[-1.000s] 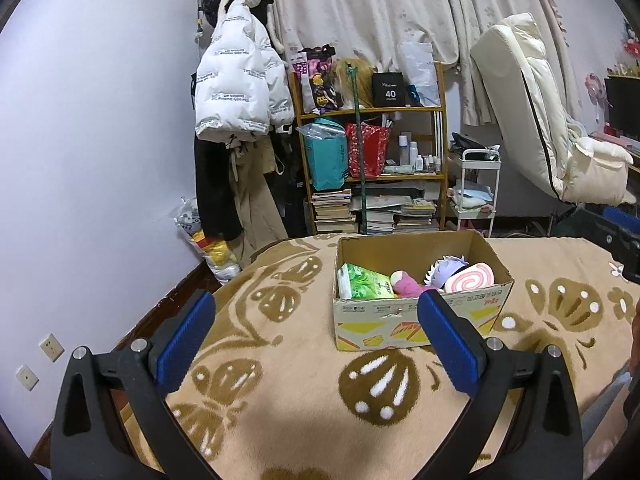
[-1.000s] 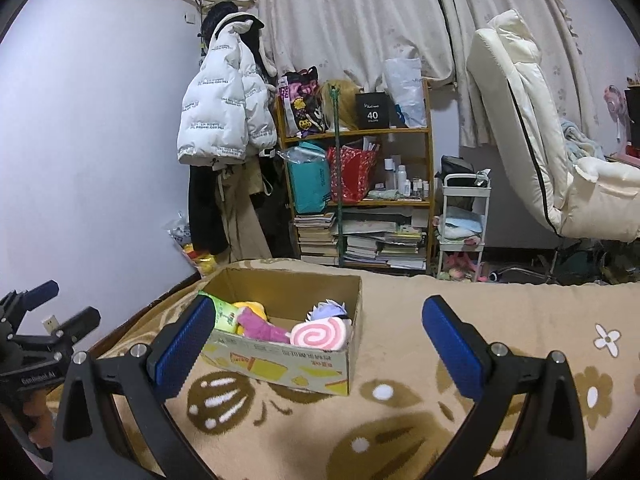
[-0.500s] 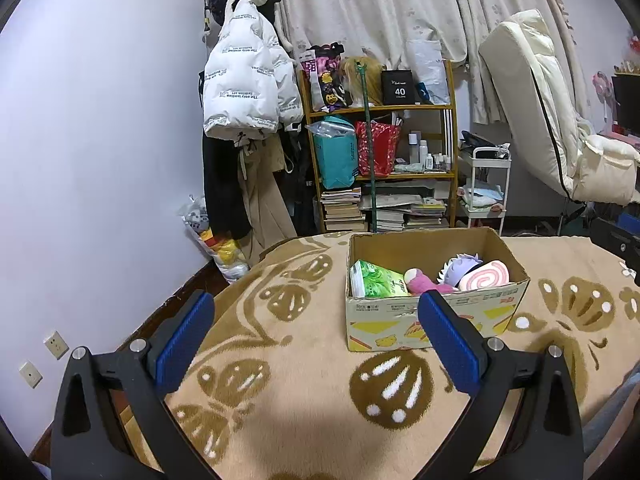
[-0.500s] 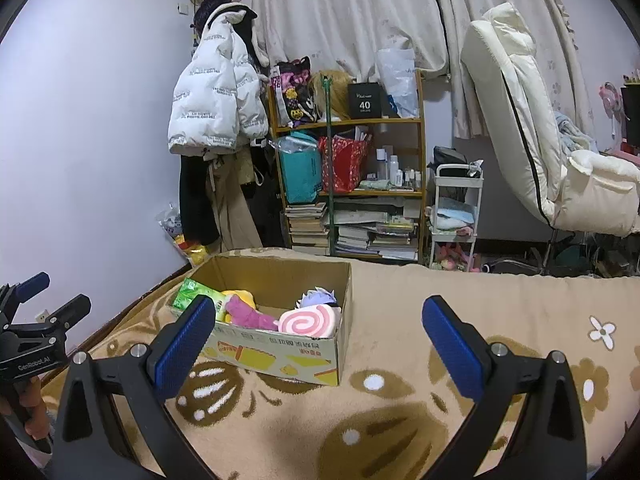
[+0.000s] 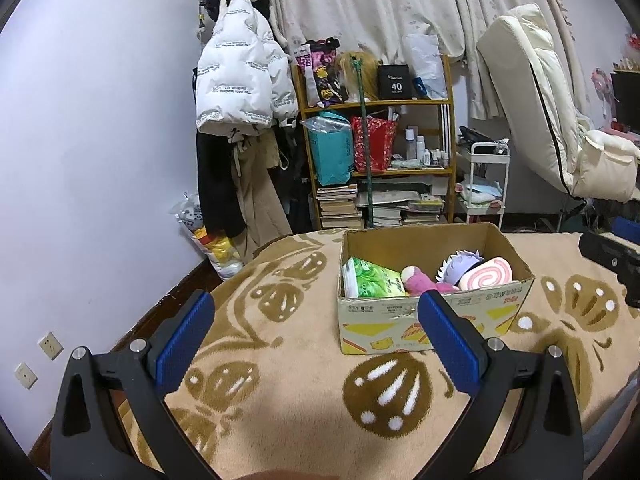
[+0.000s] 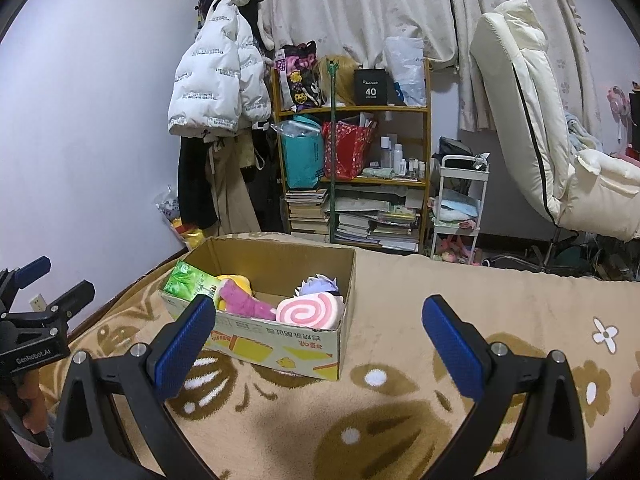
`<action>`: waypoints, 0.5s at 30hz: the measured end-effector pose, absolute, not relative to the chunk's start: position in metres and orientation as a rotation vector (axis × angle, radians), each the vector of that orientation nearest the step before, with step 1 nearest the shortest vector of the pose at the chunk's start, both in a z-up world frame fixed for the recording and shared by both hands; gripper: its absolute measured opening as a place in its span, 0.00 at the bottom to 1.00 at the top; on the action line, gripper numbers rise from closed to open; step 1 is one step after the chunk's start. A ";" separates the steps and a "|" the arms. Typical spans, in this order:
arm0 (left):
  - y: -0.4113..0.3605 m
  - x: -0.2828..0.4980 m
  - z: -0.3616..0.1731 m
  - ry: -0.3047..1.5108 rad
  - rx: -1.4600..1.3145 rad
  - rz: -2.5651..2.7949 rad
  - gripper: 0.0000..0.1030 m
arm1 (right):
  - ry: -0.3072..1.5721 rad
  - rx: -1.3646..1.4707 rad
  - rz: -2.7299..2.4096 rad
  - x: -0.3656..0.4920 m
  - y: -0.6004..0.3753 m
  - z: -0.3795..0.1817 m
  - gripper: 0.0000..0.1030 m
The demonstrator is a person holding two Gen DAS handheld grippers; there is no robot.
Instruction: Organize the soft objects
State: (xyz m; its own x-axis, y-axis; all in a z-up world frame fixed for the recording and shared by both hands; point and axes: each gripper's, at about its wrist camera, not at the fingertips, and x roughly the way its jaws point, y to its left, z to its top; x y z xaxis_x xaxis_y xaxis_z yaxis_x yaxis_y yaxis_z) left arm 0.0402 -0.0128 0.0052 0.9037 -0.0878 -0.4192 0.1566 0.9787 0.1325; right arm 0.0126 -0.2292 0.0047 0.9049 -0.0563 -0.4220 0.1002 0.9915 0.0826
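Since a second ago both views have shifted a bit: in the left wrist view the cardboard box (image 5: 434, 312) sits further right and slightly larger, so I've drifted left and closer.

Left to right: my left gripper (image 5: 316, 344) is spread wide and empty, hovering over the patterned blanket (image 5: 280, 360); the box lies ahead and to its right. Inside it, green tissue pack (image 5: 370, 282), pink plush (image 5: 416, 280), purple-haired plush (image 5: 460, 264), pink swirl-roll cushion (image 5: 486, 276). My right gripper (image 6: 320, 340) is also wide, holding nothing; from it the box lies ahead-left, about as near as to the left.

Box long axis runs across the left view, angled from the right. The swirl-roll's spiral end faces the cameras; its long axis probably points into the box, hard to tell.
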 end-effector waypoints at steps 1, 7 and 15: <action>-0.012 0.041 0.005 0.424 0.162 -0.126 0.98 | 0.436 0.103 -0.082 0.014 -0.229 0.003 1.00; -0.011 0.041 0.005 0.424 0.157 -0.121 0.98 | 0.451 0.101 -0.081 0.018 -0.228 -0.001 1.00; -0.012 0.041 0.005 0.422 0.158 -0.122 0.98 | 0.450 0.103 -0.087 0.019 -0.230 -0.003 1.00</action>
